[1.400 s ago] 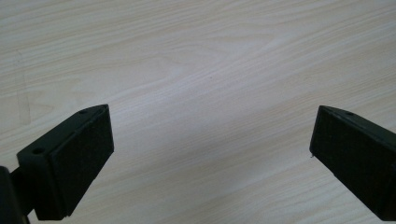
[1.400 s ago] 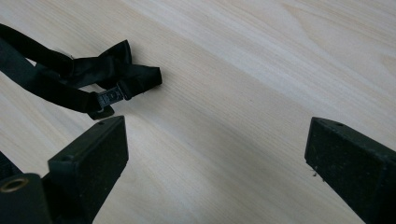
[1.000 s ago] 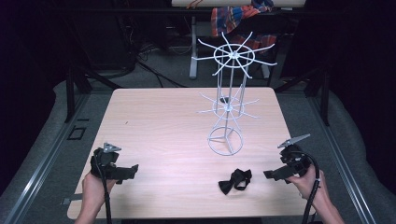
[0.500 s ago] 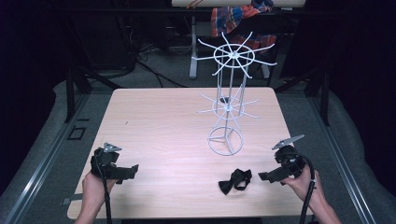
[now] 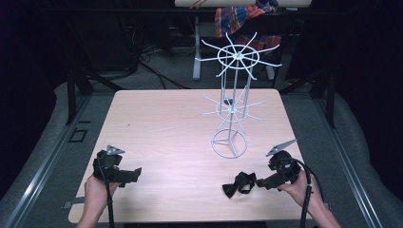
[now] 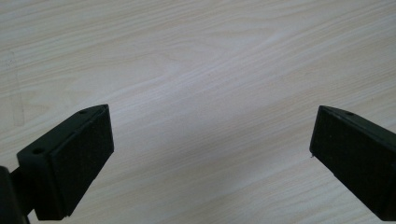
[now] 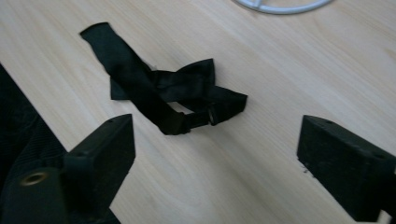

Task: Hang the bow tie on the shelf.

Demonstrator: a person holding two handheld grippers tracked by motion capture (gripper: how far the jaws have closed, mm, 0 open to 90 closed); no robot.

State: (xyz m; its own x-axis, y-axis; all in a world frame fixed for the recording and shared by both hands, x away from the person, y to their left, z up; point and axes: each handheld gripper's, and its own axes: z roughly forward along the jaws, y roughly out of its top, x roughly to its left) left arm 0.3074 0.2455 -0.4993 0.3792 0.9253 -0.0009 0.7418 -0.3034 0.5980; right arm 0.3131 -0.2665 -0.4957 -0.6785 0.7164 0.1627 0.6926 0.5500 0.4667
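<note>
a pale wooden table (image 5: 161, 128) seen from above, with a person's forearms coming in from the near edge. a black bow tie (image 5: 239, 184) with its strap lies crumpled near the front right of the table, just in front of the round foot of a white wire rack (image 5: 229, 114) with spoked arms. the right gripper (image 5: 264, 182) points at the bow tie from just beside it; its jaws have just been closing a little but stand apart, nothing between them, the tie lying just ahead of the tips in the right gripper view (image 7: 163, 95). the left gripper (image 5: 135, 174) rests at the front left, well apart from the tie, jaws wide apart over bare wood.
</note>
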